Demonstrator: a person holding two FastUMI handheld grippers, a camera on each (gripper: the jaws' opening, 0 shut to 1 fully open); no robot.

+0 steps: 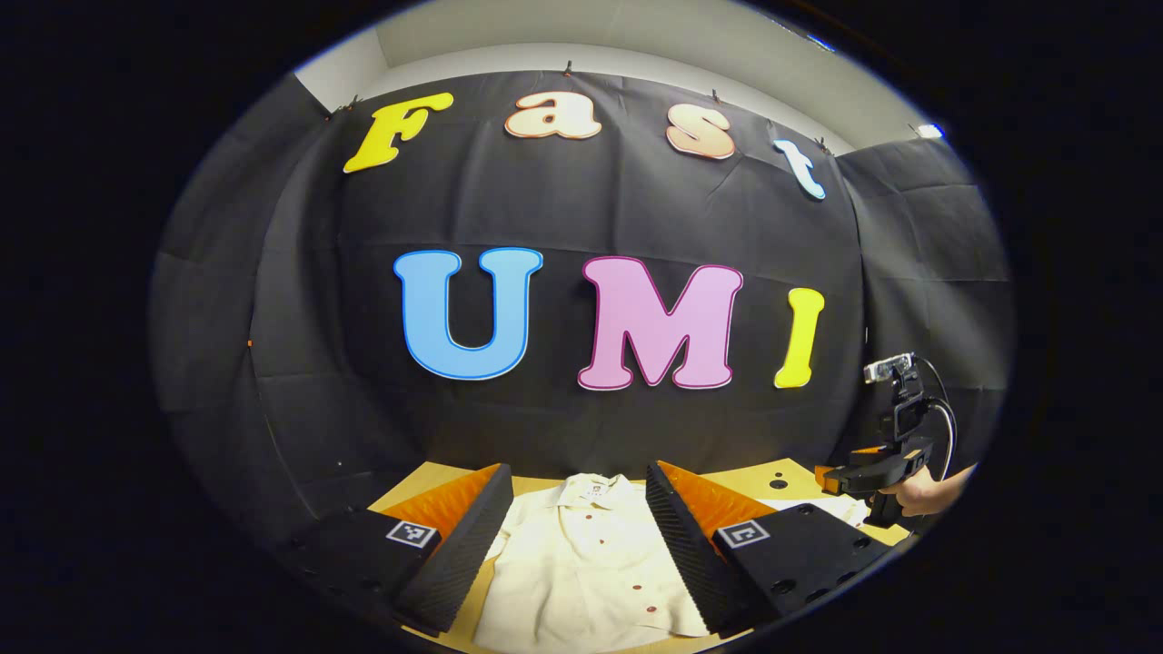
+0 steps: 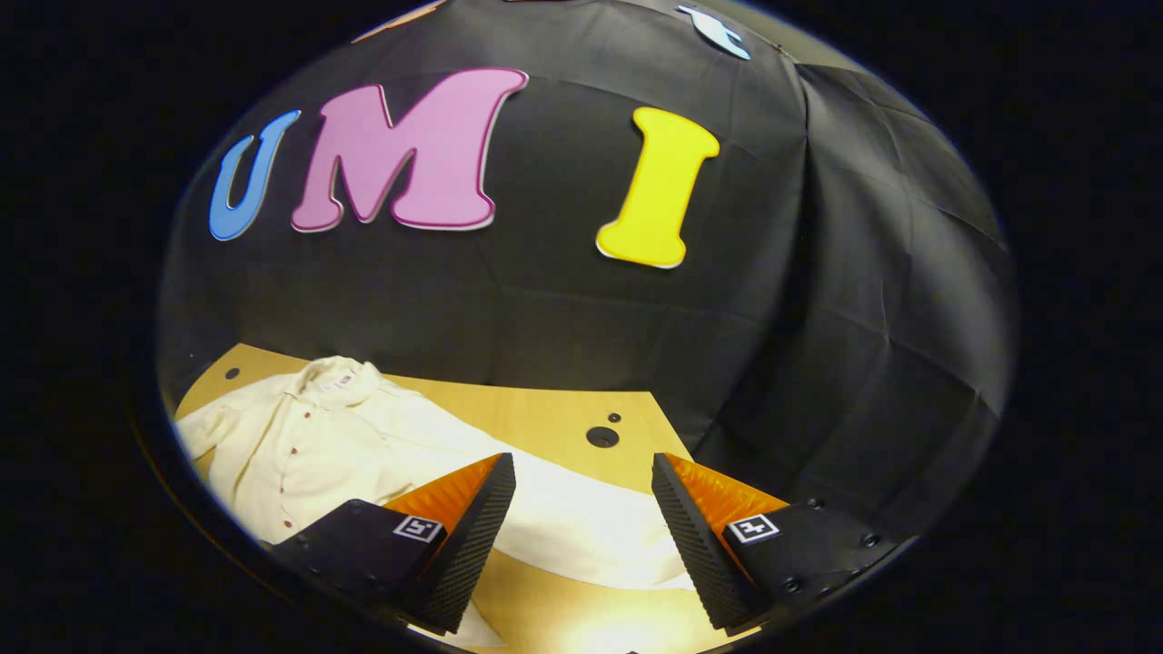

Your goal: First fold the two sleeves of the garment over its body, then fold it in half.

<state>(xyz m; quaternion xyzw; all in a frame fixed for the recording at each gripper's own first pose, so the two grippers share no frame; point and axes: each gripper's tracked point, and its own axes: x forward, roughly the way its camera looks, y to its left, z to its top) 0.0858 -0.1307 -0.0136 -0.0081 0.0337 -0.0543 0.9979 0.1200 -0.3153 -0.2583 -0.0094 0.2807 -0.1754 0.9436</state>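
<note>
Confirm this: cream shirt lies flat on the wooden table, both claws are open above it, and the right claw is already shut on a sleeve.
Not quite. The right claw is open, its fingers apart over the sleeve, gripping nothing, as the right gripper view shows. The rest holds: the cream shirt lies on the wooden table, and the left claw is open above it.

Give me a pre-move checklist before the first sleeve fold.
1. Shirt lying flat on table, buttons up: ok.
2. Right sleeve spread out, not yet folded: ok.
3. Right gripper jaws open above that sleeve: ok.
4. Left gripper jaws open over the shirt body: ok.
5. Left sleeve position: cannot tell.
6. Grippers apart from each other: ok.
</note>
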